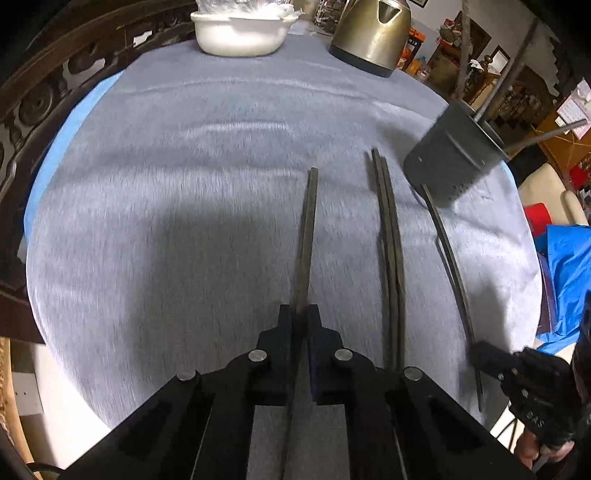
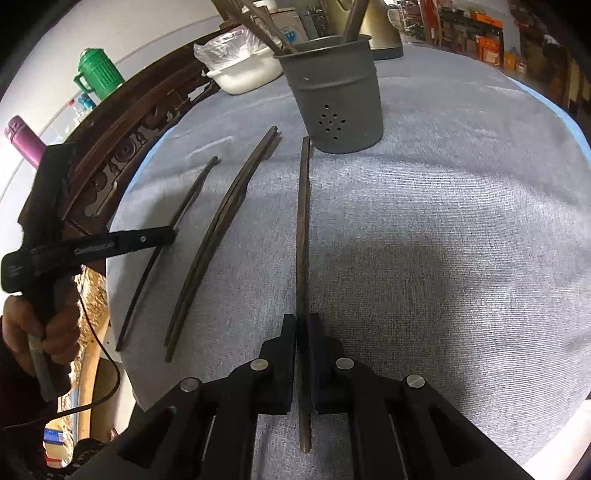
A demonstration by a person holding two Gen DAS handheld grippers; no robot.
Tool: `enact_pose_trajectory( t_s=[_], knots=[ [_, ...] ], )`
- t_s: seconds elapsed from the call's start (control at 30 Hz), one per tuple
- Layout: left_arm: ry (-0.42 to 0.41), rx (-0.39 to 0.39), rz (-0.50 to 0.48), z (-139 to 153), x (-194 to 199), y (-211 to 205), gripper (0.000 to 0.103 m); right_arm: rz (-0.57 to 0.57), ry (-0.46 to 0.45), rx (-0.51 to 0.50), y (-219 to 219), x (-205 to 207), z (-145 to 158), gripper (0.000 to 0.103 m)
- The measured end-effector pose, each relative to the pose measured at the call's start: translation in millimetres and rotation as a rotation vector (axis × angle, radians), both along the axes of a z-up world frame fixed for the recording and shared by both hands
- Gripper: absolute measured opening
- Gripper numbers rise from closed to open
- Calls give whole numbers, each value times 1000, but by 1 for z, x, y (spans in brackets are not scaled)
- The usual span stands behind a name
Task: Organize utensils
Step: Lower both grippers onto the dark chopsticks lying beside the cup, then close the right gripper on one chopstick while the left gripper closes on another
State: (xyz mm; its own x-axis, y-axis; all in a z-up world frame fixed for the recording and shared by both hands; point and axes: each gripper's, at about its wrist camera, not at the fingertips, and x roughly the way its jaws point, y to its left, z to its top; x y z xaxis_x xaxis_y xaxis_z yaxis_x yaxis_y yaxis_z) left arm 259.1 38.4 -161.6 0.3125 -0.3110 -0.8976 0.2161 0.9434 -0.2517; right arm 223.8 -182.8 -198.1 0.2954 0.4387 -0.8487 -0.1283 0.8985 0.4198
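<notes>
Both grippers closed, each pinching 1 chopstick. The left gripper (image 1: 300, 314) clamps the leftmost chopstick (image 1: 309, 221) near its lower end; the stick runs forward over the grey cloth (image 1: 166, 184). The right gripper (image 2: 302, 321) clamps the rightmost chopstick (image 2: 303, 221) low on its length, with a short tail poking out behind the jaws. Its far tip lies just beside the base of the grey holder (image 2: 334, 92).

2 more chopsticks (image 1: 391, 240) lie side by side, touching, on the cloth between the 2 held ones. The holder stands upright with several sticks already leaning out of it.

Risks, as judged:
- Each stick is gripped near 1 end, so the long free end can droop or pivot in the pads when lifted. A swinging tip could miss the holder's mouth.
- The right stick's tip is close to the holder wall; a forward push before lifting could nudge or tip the holder.
- Sticks already inside fan outward and could block or deflect an incoming tip.
- Both hands heading to 1 narrow opening together could collide.
- The kettle (image 1: 373, 33) and white bowl (image 1: 240, 35) stand well apart, low concern.
</notes>
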Motion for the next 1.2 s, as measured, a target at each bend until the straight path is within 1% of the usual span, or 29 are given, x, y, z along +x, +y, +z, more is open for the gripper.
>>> enact_pose_trajectory(
  t_s=[0.07, 0.13, 0.17, 0.2, 0.23, 0.3, 0.43, 0.57, 0.63, 0.8, 0.93, 1.0, 1.07, 1.1, 1.13, 1.17, 1.2],
  knots=[
    [16, -6, -9, 3, -3, 1, 7, 12, 29, 11, -1, 4, 0, 9],
    [28, -7, -19, 7, -7, 3, 8, 6, 66, 52, -6, 14, -1, 10],
    [32, -5, -19, 7, -2, 2, 10, -1, 77, 68, -8, 19, -1, 10],
    [34, -1, -15, 8, 1, 3, 18, -17, 86, 96, -10, 24, -1, 11],
    [31, -1, -11, 10, 5, 3, 30, -28, 85, 103, -10, 29, 1, 13],
    [16, 3, -10, 14, 13, 1, 41, -46, 61, 106, -11, 42, 5, 16],
    [13, 26, -23, 14, 28, -6, 41, -80, 25, 97, -8, 68, 8, 33],
    [8, 64, -44, 12, 42, -16, 41, -104, -25, 74, -1, 87, 11, 33],
    [8, 70, -47, 12, 49, -20, 41, -109, -43, 34, 6, 95, 12, 33],
    [14, 66, -52, 14, 59, -20, 41, -106, -30, -13, 20, 108, 7, 32],
    [13, 78, -69, 17, 63, -22, 41, -89, 25, -67, 26, 113, -3, 23],
    [10, 82, -78, 14, 69, -28, 39, -92, 16, -94, 26, 114, -3, 18],
    [3, 92, -87, 13, 71, -34, 35, -81, 15, -120, 27, 116, -3, 12],
    [1, 99, -92, 13, 73, -36, 28, -62, 0, -123, 28, 116, -4, 8],
    [-2, 103, -95, 13, 72, -35, 23, -47, -11, -134, 30, 116, -3, 7],
    [-2, 98, -95, 11, 76, -36, 21, -39, -18, -138, 31, 115, -3, 7],
    [1, 90, -92, 10, 80, -37, 13, -34, -21, -130, 30, 113, -3, 7]
  ],
)
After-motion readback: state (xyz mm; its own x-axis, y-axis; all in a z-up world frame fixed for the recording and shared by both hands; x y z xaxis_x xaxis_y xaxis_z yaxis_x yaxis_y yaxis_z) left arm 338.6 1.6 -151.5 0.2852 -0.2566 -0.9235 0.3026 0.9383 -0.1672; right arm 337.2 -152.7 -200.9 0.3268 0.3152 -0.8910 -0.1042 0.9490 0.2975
